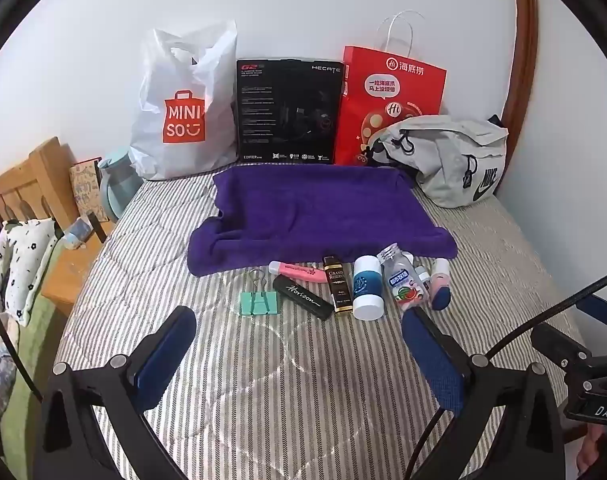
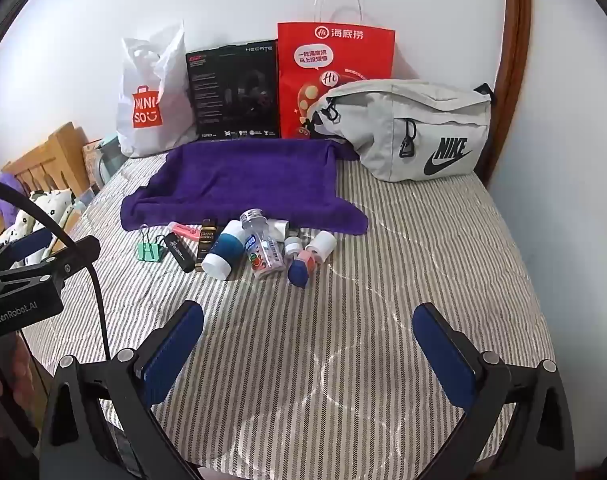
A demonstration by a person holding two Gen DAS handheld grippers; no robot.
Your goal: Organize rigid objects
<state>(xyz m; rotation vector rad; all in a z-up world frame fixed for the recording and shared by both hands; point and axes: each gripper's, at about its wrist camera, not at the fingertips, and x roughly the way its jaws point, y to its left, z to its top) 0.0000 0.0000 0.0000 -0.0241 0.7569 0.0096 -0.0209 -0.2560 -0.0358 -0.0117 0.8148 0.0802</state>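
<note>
Both tongs are released, jaws spread wide, grasping nothing: the left tongs (image 1: pixel 299 332) and the right tongs (image 2: pixel 307 332) hover above the striped grey-and-white bed cover (image 2: pixel 423 280). The task items lie in a row on the bed, just in front of the folded purple towel (image 1: pixel 319 208): a mint-green binder clip (image 1: pixel 259 302), a black rectangular case (image 1: pixel 303 298), a white-and-blue cylindrical container (image 1: pixel 367 288) and a clear plastic bottle (image 1: pixel 405 280).

A home bedroom: striped quilted bed (image 1: pixel 303 380), wooden headboard (image 1: pixel 27 184), shopping bags (image 1: pixel 179 108).
</note>
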